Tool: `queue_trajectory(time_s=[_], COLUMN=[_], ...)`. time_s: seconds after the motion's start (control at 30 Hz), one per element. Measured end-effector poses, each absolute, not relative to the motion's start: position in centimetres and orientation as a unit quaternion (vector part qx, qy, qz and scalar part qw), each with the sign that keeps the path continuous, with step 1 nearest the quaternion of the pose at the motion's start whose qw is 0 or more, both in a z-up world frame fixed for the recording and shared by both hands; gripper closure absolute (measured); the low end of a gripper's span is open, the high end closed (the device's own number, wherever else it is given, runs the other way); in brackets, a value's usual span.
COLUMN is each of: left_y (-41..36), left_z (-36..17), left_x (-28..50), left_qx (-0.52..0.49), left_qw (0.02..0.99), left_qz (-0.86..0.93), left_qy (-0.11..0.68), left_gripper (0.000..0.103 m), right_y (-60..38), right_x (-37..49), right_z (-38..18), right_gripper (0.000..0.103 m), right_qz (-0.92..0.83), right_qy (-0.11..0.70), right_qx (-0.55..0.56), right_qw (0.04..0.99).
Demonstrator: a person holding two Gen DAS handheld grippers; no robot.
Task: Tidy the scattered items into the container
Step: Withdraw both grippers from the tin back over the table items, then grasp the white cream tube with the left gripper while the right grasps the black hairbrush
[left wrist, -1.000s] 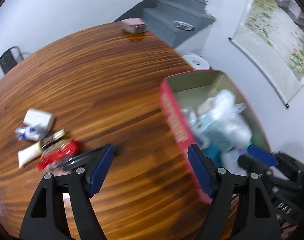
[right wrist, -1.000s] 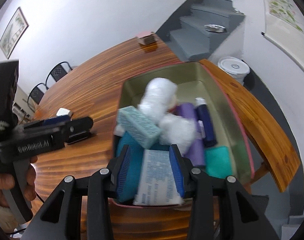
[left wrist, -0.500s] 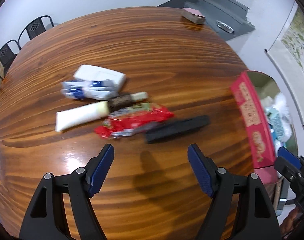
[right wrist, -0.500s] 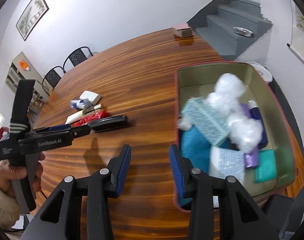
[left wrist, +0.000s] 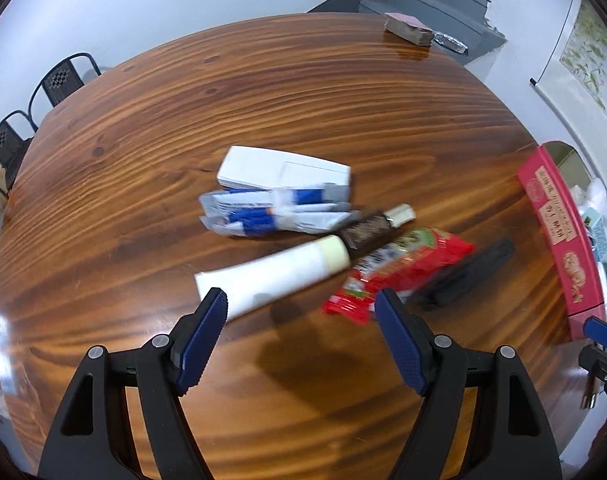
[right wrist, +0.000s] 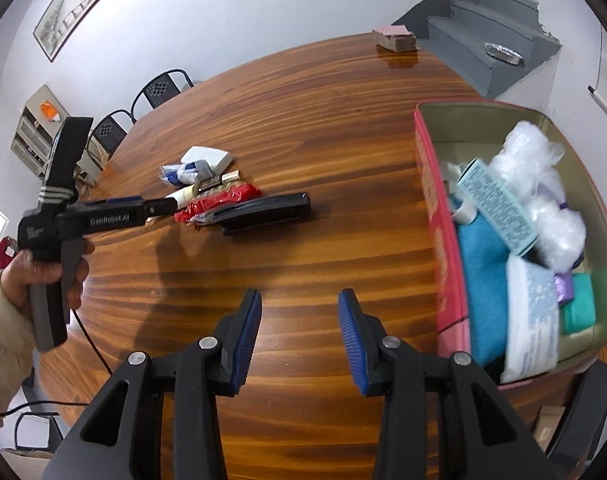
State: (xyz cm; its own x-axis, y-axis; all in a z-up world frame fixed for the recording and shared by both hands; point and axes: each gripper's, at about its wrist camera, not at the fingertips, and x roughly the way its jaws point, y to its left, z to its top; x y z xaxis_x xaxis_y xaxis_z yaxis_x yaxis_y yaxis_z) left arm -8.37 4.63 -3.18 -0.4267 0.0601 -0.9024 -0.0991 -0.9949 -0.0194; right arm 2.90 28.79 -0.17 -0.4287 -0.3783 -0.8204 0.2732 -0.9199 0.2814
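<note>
while the left gripper (left wrist: 299, 308) hangs with its jaws spread wide and nothing between them, it now looks down on the heap of loose items instead of the container's near wall, which filled its view a second ago. the right gripper (right wrist: 299, 312) was pinching a white packet over the container then; now its jaws stand partly apart and empty above bare wood, and that white packet (right wrist: 529, 316) lies inside the container (right wrist: 427, 168) at its near end. so one drop looks done, and the next pick seems to fall to the left side.

just ahead of the left gripper's pads lie the white tube (left wrist: 271, 276) and the red wrapper (left wrist: 399, 268), the tube closest to the left pad, the wrapper's corner close to the right one. the black case (left wrist: 463, 276) sits partly under the wrapper's far side. beyond them a small brown bottle (left wrist: 373, 226) touches the tube's cap, then blue-and-white sachets (left wrist: 271, 212) and a white box (left wrist: 283, 168) behind.

the container stands at the table's (right wrist: 303, 120) right edge, well apart from the heap, already crowded with a teal cloth (right wrist: 483, 280), a pale blue box (right wrist: 499, 208) and crinkled plastic bags (right wrist: 531, 160). the items overlap, so lifting one may drag a neighbour. a pink-topped block (left wrist: 407, 28) rests at the far edge, out of the way.
</note>
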Motion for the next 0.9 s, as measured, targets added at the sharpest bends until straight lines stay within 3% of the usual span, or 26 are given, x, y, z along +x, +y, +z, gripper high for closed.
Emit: queue_trajectory(time_s=[0.57, 0.77, 0.83, 0.9], left_y=[4.4, 5.2, 5.3, 5.4], left_z=[-6.1, -6.8, -6.8, -6.5], left_x=[-11.7, -11.1, -10.8, -10.5], left_qx=[-0.542, -0.541, -0.539, -0.537], left_qw=[0.151, 0.142, 0.133, 0.127], left_qz=[0.822, 0.824, 0.828, 0.83], left_qy=[0.088, 0.089, 0.079, 0.073], left_gripper=[0.024, 0.025, 0.033, 0.055], right_y=[26.2, 25.7, 25.5, 25.4], right_x=[3.5, 2.4, 1.9, 1.2], right_z=[-2.0, -2.2, -2.2, -2.3], right_gripper=[0.059, 0.059, 0.059, 0.059], right_qz=[-0.834, -0.837, -0.838, -0.834], right_qy=[-0.056, -0.058, -0.058, -0.066], right_qx=[0.531, 0.529, 0.527, 0.53], right_qw=[0.135, 0.129, 0.13, 0.137])
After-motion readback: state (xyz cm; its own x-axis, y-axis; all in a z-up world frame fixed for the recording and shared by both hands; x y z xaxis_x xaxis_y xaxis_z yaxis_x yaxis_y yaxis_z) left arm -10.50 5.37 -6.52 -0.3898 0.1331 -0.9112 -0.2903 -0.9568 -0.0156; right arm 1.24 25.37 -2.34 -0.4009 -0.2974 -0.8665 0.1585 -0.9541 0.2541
